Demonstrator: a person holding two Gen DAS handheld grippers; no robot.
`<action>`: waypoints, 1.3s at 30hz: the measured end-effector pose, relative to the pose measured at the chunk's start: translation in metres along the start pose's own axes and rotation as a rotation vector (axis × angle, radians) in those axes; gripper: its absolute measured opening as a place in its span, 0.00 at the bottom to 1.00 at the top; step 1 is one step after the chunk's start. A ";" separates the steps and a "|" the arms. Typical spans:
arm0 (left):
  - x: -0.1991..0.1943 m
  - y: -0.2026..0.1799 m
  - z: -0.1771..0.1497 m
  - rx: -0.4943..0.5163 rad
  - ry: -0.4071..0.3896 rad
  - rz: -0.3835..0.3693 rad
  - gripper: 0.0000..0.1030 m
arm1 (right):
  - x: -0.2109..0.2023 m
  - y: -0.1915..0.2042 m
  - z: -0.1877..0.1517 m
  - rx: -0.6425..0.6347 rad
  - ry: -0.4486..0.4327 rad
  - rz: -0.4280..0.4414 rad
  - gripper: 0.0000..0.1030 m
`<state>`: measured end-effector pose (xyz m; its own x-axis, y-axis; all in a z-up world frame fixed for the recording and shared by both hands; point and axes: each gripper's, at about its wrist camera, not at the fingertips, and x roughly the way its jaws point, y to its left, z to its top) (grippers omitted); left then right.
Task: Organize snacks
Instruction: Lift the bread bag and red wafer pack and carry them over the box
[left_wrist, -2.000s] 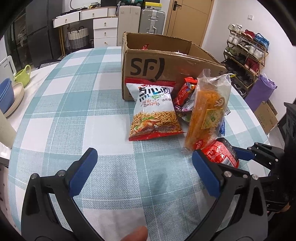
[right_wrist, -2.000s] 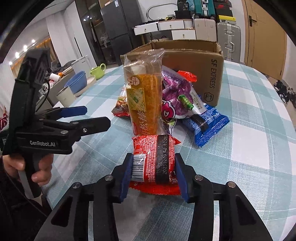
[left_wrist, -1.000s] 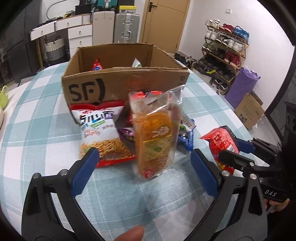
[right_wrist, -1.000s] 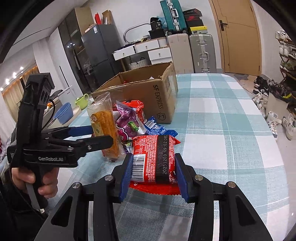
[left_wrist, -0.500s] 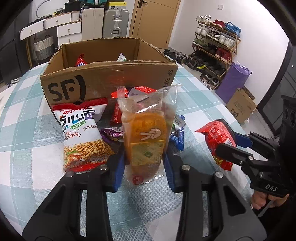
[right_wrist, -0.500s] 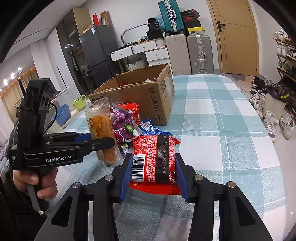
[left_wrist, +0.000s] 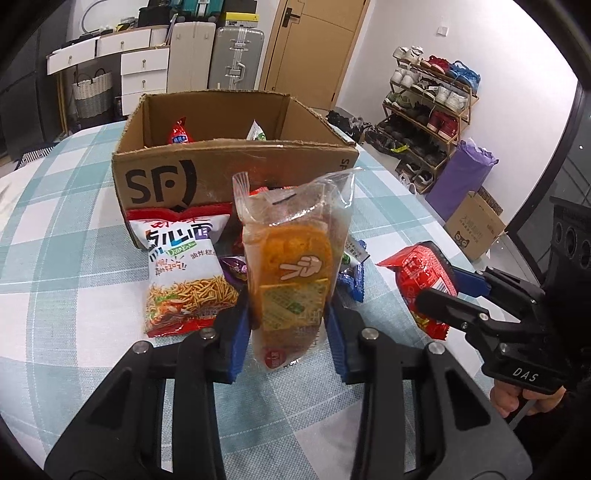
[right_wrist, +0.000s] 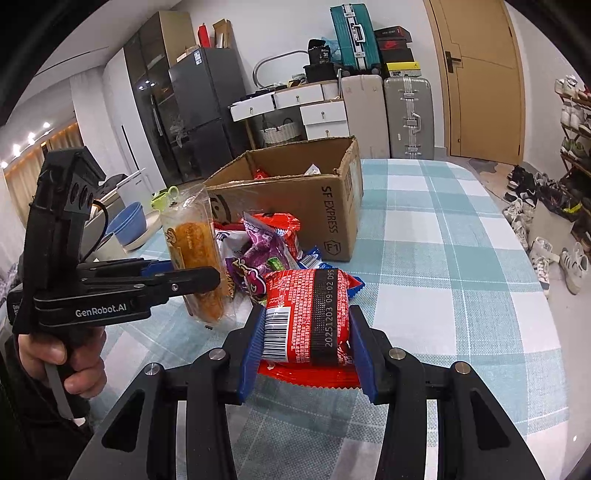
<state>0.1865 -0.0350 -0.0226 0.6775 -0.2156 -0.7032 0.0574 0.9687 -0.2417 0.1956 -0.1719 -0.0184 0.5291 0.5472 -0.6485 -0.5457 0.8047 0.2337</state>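
My left gripper (left_wrist: 288, 339) is shut on a tall clear packet of orange snack (left_wrist: 291, 273), held upright in front of the cardboard box (left_wrist: 236, 173); the same packet (right_wrist: 195, 254) shows in the right wrist view between the left gripper's (right_wrist: 207, 273) blue pads. My right gripper (right_wrist: 308, 350) is shut on a red snack packet (right_wrist: 310, 314), held above the checked tablecloth; it also shows at the right of the left wrist view as the red snack packet (left_wrist: 421, 280). A noodle-snack bag (left_wrist: 184, 273), a purple packet (right_wrist: 258, 258) and a blue packet (left_wrist: 352, 280) lie by the box.
The open box holds a red packet (left_wrist: 179, 134) and a white-green one (left_wrist: 256, 133). Blue bowls (right_wrist: 127, 221) and a green cup (right_wrist: 164, 197) stand at the table's left edge. Suitcases, drawers, a fridge and a shoe rack (left_wrist: 428, 107) surround the table.
My left gripper came up to the orange packet from the left and shut on it. The right gripper kept its hold on the red packet and barely moved.
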 end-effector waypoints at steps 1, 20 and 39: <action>-0.005 0.000 -0.001 -0.002 -0.005 -0.001 0.32 | 0.000 0.001 0.001 -0.003 -0.001 -0.001 0.43; -0.078 0.026 0.020 -0.023 -0.127 0.042 0.32 | -0.005 0.011 0.044 -0.065 -0.078 -0.010 0.43; -0.128 0.040 0.078 0.011 -0.220 0.090 0.32 | -0.014 0.007 0.095 -0.064 -0.174 0.015 0.43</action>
<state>0.1593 0.0409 0.1097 0.8237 -0.0973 -0.5587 -0.0035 0.9843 -0.1765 0.2458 -0.1521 0.0612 0.6220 0.5955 -0.5084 -0.5921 0.7826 0.1923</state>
